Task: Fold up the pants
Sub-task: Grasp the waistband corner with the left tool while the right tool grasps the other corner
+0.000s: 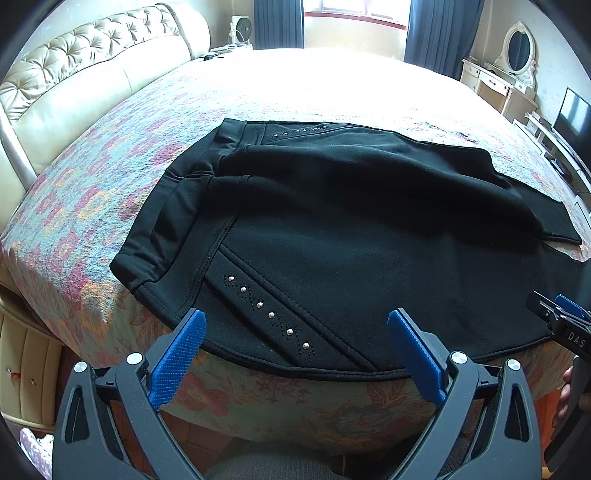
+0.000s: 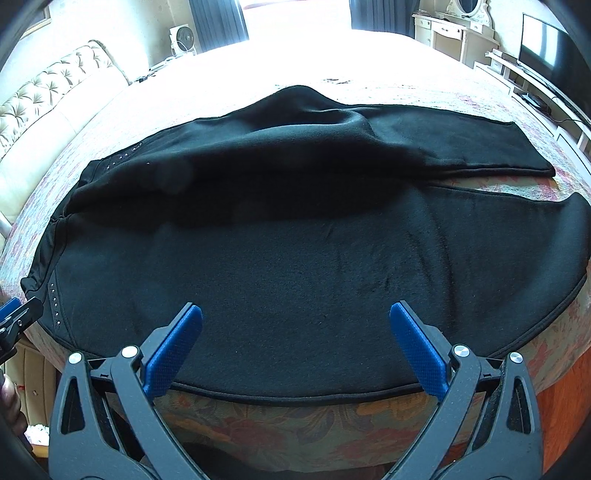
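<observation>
Floral fabric in pink, teal and orange covers the bed (image 1: 92, 206), which fills both views; its far half is washed out by light from the window (image 1: 354, 7) at the top centre. A tufted cream headboard (image 1: 85, 62) runs along the upper left of the left wrist view. Dark curtains (image 1: 277, 22) hang on both sides of the window, and a white fan (image 1: 240, 29) stands beside the left one. At the upper right are a cream dresser (image 1: 495, 85) with an oval mirror (image 1: 519, 46), and a dark TV (image 1: 574, 114) on a low white stand.

One pair of black pants (image 1: 369, 240) lies spread across the near part of the bed, filling the middle of both views, waistband toward the left, two legs running to the right, the near hem hanging at the bed edge. Two diagonal rows of metal studs (image 1: 269, 314) show, one near, one far by the waistband.

Two hand-held grippers are in view. The left hand-held gripper (image 1: 295, 347) hovers at the bottom centre of its view over the near stud row, blue pads (image 1: 179, 363) spread wide apart, clamping nothing. The right hand-held gripper (image 2: 295, 347) hovers likewise over the near leg, pads apart and holding nothing.
</observation>
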`<state>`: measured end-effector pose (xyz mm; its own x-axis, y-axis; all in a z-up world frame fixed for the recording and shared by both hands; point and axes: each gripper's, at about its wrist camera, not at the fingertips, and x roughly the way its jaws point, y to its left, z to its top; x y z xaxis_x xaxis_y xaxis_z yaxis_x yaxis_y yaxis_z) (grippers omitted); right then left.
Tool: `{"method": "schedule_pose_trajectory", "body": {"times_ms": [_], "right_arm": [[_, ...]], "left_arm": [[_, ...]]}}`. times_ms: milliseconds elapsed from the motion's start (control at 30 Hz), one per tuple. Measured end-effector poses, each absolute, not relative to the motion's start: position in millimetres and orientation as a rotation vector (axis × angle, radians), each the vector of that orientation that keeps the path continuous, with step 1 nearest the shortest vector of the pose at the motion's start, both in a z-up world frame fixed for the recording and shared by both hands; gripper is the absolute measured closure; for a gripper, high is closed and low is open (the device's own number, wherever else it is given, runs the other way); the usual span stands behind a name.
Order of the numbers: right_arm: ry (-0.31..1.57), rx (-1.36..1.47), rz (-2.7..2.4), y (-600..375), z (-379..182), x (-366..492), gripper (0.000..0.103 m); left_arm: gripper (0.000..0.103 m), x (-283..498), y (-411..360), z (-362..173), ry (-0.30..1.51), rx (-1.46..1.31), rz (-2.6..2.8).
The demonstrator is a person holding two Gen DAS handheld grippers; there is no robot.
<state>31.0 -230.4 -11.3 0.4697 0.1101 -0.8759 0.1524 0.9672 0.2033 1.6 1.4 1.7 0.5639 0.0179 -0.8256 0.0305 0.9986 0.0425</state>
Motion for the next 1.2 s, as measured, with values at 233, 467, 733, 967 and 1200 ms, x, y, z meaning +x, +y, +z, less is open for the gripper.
{"method": "schedule_pose_trajectory", "body": {"times_ms": [233,467,733,967,1200], "right_arm": [[1.092,0.276,-0.008,-230.2,-11.1,31.7,0.002],[1.088,0.302,0.141,-232.6,4.1,41.3,0.002],[0.980,0.316,0.347,-250.5,25.1,96.9,0.002],[1.000,0.415,0.318,-267.0,-3.6,151.5,0.002],[1.027,0.464,0.401,-260.9,-21.3,170.1,0.002]], "left_arm": [[0.005,3.1,4.4,2.0,1.002,0.044,-0.040],[0.005,23.9,49.8,15.9,1.110,-0.237,-0.185],[0.005,136.6,147.2,31.3,1.082,-0.408,-0.275],[0.005,265.2,210.5,-35.9,1.176,-0.720,-0.324],[0.005,312.1,176.0,-54.5,1.200,-0.691,-0.553]]}}
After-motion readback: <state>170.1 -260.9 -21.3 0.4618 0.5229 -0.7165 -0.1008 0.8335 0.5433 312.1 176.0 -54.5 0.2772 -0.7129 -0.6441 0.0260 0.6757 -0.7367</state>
